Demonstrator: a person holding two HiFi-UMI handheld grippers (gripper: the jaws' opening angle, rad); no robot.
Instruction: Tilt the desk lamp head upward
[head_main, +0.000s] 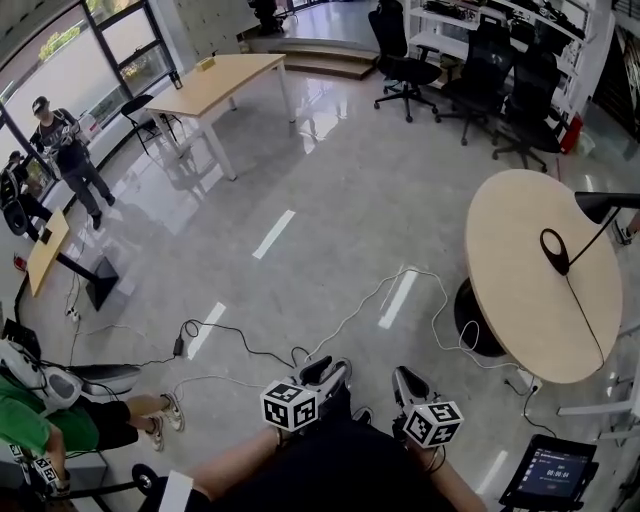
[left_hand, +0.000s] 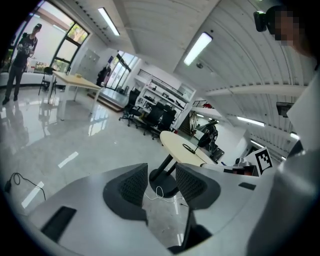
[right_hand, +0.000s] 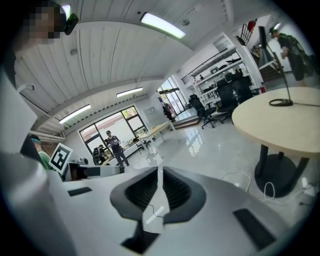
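The desk lamp stands on the round pale table (head_main: 520, 290) at the right: a black ring base (head_main: 555, 250), a thin stem, and a dark head (head_main: 603, 205) out over the table's far edge. The base (right_hand: 281, 102) and stem also show in the right gripper view, and the lamp (left_hand: 190, 147) is small and distant in the left gripper view. Both grippers are held low near the person's lap, well short of the table. The left gripper (head_main: 327, 373) (left_hand: 161, 182) is open with nothing between its jaws. The right gripper (head_main: 406, 384) (right_hand: 159, 187) is shut and holds nothing.
White and black cables (head_main: 400, 290) trail over the shiny floor between me and the table's dark pedestal (head_main: 475, 320). Office chairs (head_main: 480, 60) stand at the back, a wooden desk (head_main: 225, 85) back left. People are at the left (head_main: 70, 150). A screen (head_main: 550, 475) sits bottom right.
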